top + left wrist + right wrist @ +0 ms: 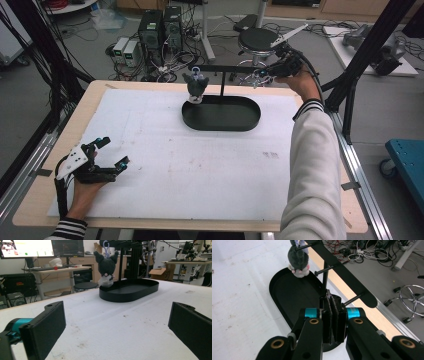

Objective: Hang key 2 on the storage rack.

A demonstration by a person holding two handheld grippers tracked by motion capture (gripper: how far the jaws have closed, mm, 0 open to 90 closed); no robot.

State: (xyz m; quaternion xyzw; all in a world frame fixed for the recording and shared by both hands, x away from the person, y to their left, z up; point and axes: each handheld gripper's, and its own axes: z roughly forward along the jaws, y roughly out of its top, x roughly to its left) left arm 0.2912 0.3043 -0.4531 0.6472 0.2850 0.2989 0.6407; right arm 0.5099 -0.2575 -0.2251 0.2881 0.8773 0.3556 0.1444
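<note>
A small dark plush keychain (195,84) hangs by its pale loop from the end peg of a black hanging stand (220,80), dangling over the 9 o'clock end of the stand's oval base tray (245,122), at about 12 o'clock on the worktop (175,170). The stand's crossbar runs roughly 9 to 3 o'clock, and its pegs stick out toward the near side.

The right gripper (261,73) hovers at the far edge, near the 3 o'clock end of that bar. In the right gripper view its fingers (326,322) are pressed together with nothing I can make out between them, pointing along the bar, and the plush (298,260) lies ahead at about 11 o'clock.

The left gripper (111,152) rests low at the near 8 o'clock corner, its fingers (46,326) wide apart and empty, with the toy (107,267) well away at 12 o'clock. The right hand is clearly the nearer one; reaching the toy looks like a sideways travel along the bar toward 9 o'clock.
</note>
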